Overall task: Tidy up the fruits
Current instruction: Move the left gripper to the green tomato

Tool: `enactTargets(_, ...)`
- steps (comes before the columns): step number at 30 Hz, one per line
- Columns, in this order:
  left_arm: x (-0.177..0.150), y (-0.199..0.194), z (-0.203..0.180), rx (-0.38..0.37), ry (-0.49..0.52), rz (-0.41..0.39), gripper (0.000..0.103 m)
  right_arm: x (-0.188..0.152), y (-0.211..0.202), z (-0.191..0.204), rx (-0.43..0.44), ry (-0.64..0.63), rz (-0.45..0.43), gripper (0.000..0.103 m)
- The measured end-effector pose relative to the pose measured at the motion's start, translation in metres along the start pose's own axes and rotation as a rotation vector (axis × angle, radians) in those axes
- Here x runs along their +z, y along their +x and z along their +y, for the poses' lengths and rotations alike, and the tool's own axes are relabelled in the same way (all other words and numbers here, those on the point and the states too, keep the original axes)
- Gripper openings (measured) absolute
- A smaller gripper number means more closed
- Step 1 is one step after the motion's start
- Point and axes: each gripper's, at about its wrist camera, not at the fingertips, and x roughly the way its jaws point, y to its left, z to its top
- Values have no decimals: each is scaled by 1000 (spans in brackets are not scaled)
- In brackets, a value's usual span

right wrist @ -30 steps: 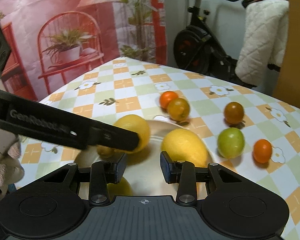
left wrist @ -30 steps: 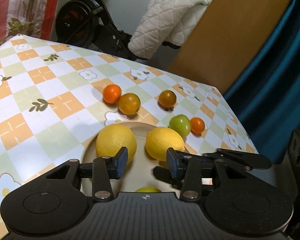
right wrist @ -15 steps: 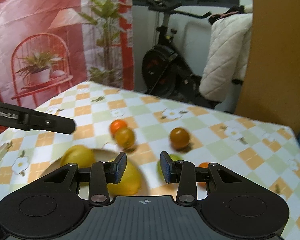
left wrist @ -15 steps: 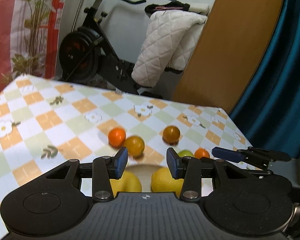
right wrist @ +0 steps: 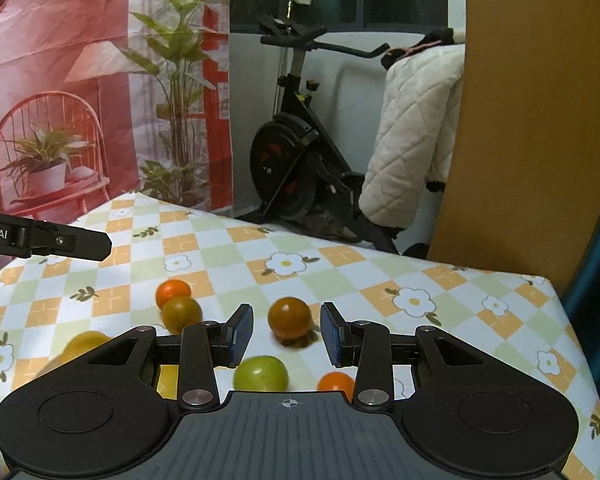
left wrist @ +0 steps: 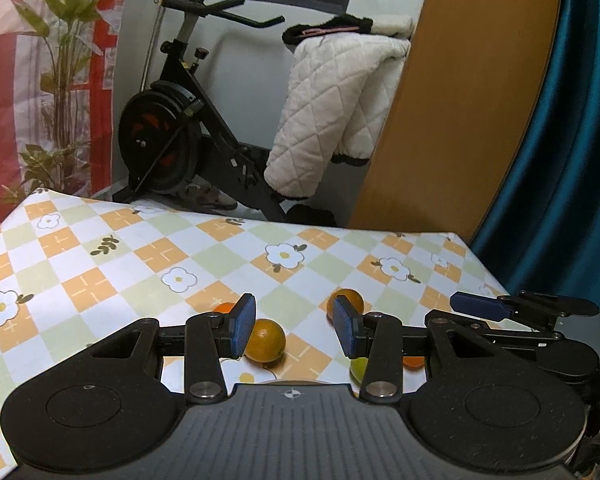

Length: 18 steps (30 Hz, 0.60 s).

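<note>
Between picks: both grippers empty, jaws apart.
Next move, likely: lower right gripper (right wrist: 286, 334) onto green fruit (right wrist: 261, 373), near plate.

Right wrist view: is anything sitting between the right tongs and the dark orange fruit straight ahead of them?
Nothing visible does. The right tongs stand open and empty, and the dark orange fruit shows in the gap between the pads with only bare tablecloth around it. The green fruit lies nearer the camera, below that line.
</note>
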Motion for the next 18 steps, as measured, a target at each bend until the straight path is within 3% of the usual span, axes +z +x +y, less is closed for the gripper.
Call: enactTargets(18,-10,67,-14,-84,42,188,43,-39,44,-3,104,32,126,35)
